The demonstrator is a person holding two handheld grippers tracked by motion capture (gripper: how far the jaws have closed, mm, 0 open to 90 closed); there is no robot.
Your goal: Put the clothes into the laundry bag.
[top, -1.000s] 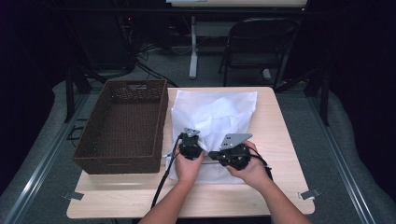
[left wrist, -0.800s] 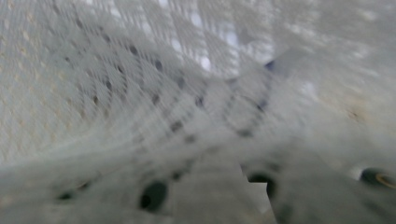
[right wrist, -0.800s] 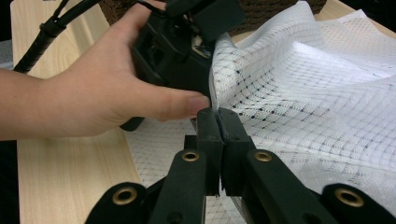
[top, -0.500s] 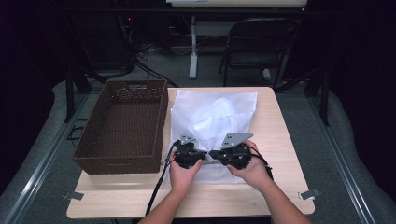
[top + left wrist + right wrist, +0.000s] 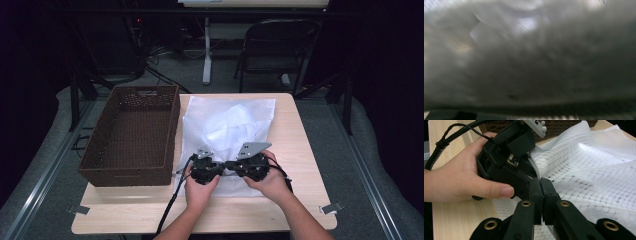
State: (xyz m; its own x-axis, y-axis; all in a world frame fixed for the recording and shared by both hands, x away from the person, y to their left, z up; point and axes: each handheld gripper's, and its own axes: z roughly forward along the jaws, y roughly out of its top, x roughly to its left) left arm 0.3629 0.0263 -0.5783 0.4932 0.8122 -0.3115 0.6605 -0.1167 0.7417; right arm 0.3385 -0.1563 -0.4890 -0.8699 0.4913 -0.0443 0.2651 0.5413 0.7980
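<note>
Lying crumpled on the pale wooden desk [image 5: 300, 150] beside the brown wicker basket [image 5: 132, 135], the white mesh fabric bag [image 5: 230, 120] looks light, limp and snag-prone; its near hem suits pinching. The right gripper [image 5: 541, 185] is clamped on that hem; the left gripper [image 5: 204, 169] has just been opening, its grip impossible to tell

I see a white mesh bag [image 5: 599, 170] of thin, gridded netting, faintly sheeny and crumpled, lying on my pale wood-grain table [image 5: 300, 150] with its smooth matt top. My right gripper [image 5: 541, 192] is matt black plastic with brass-coloured metal rivets, and the left gripper [image 5: 506, 165] has the same dull plastic. The brown basket [image 5: 130, 145] looks like woven wicker, rough and perforated.
</note>
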